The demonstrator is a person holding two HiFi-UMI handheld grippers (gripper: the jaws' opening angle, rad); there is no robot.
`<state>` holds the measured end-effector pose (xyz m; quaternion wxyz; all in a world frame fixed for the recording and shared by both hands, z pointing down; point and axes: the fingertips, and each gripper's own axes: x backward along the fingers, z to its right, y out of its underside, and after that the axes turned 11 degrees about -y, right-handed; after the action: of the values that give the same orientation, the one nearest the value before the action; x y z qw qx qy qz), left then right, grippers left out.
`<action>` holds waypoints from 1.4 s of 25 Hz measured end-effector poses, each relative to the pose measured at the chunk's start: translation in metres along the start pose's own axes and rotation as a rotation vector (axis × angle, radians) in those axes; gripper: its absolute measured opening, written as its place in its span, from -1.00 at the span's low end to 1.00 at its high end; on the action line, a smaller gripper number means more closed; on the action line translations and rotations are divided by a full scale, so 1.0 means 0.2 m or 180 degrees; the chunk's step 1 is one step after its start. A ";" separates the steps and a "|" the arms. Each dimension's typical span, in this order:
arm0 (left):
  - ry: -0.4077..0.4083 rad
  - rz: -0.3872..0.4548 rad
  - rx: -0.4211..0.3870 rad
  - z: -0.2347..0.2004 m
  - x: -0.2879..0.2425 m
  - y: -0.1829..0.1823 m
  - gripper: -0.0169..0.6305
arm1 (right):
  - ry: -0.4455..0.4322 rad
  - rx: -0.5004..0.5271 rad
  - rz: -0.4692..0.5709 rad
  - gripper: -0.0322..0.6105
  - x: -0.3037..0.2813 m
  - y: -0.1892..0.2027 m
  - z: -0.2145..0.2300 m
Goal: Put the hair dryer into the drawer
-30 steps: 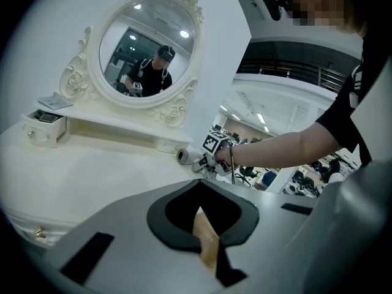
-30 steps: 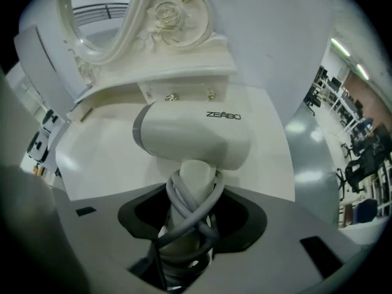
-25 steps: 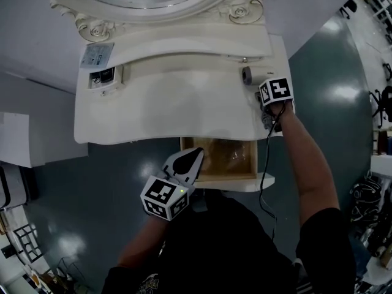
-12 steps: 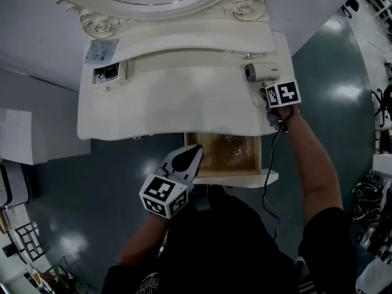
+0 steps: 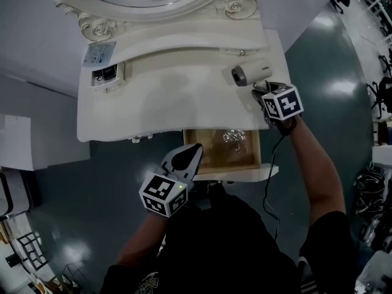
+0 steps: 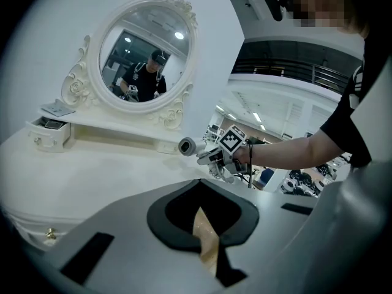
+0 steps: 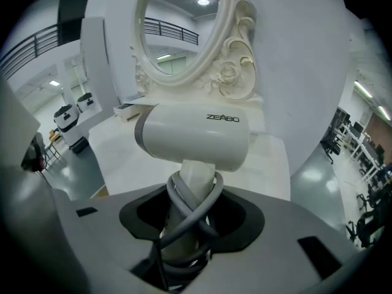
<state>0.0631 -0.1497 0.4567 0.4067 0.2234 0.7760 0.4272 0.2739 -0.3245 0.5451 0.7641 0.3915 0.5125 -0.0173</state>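
White hair dryer [image 5: 248, 73] at two o'clock, handle clamped in right gripper [image 5: 261, 92], jaws just tightened for the carry; left gripper [image 5: 192, 155] narrow, empty, by six-o'clock drawer [image 5: 214, 158].

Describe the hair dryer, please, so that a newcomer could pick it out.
Find the white dressing table with the oval mirror. Near its right end, the right gripper holds the hair dryer by its handle. It is white with a grey nozzle, a grey cord wound round the handle.

Right tool [image 7: 187, 231] holds the hair dryer [image 7: 196, 136] — jaws on its cord-wrapped handle
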 end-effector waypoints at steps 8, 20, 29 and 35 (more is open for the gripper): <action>0.0189 -0.0036 -0.0128 0.00 0.12 0.03 -0.94 | -0.0174 0.0457 0.0119 -0.29 0.11 -0.06 -0.40; 0.0439 -0.0198 -0.0250 -0.01 0.30 0.14 -0.94 | -0.0466 0.1007 -0.0055 -0.29 0.13 0.13 -0.97; 0.0494 -0.0335 -0.0316 -0.04 0.39 0.26 -0.94 | -0.0686 0.1775 -0.0647 -0.29 0.02 0.40 -1.19; 0.0479 -0.0390 -0.0268 -0.07 0.43 0.34 -0.94 | -0.0844 0.2159 -0.1032 -0.29 -0.11 0.57 -1.23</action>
<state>0.0021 -0.0598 0.4813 0.3818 0.1255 0.7979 0.4493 0.1234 -0.1026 0.5881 0.6383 0.5299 0.4298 -0.3563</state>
